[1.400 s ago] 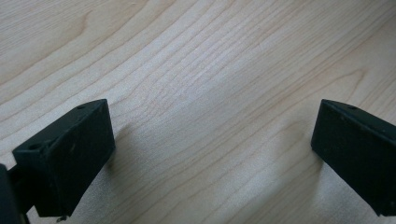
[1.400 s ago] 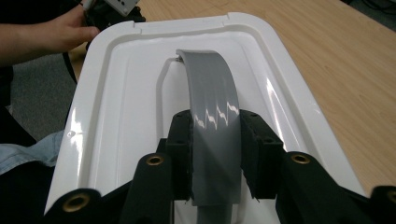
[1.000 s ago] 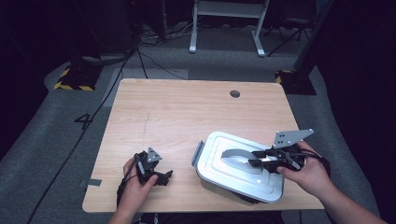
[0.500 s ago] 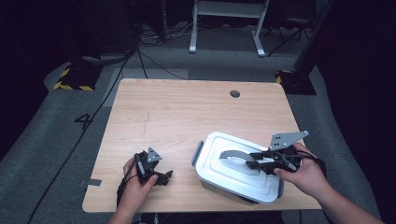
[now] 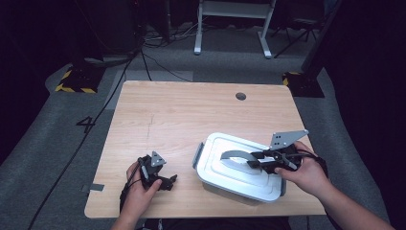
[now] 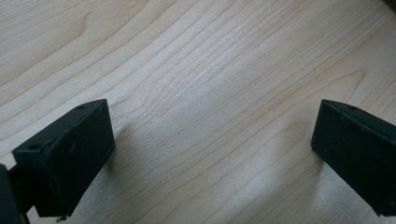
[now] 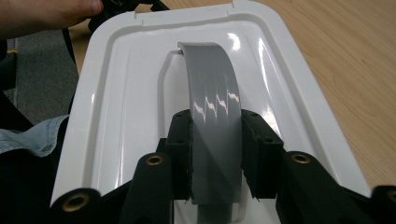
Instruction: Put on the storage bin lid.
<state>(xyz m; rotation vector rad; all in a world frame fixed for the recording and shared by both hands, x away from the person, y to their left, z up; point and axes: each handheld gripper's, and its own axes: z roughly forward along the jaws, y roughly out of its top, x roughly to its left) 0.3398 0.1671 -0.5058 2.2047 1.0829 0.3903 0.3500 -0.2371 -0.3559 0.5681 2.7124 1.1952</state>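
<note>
A white rectangular plastic storage box (image 5: 239, 167) with a lid is seen at the near right of the light wooden table (image 5: 191, 115), close to the front edge. An arched grey plastic handle (image 7: 212, 116) rises from the recessed centre of the white lid (image 7: 121, 93). The right gripper (image 5: 261, 162) is held level over the lid, and its two black jaws are clamped on the sides of the grey handle, the pads pressed against both edges. The left gripper (image 5: 165, 181) is rested on the bare tabletop at the near left, well apart from the box; its jaws are spread wide, with only wood grain between them.
</note>
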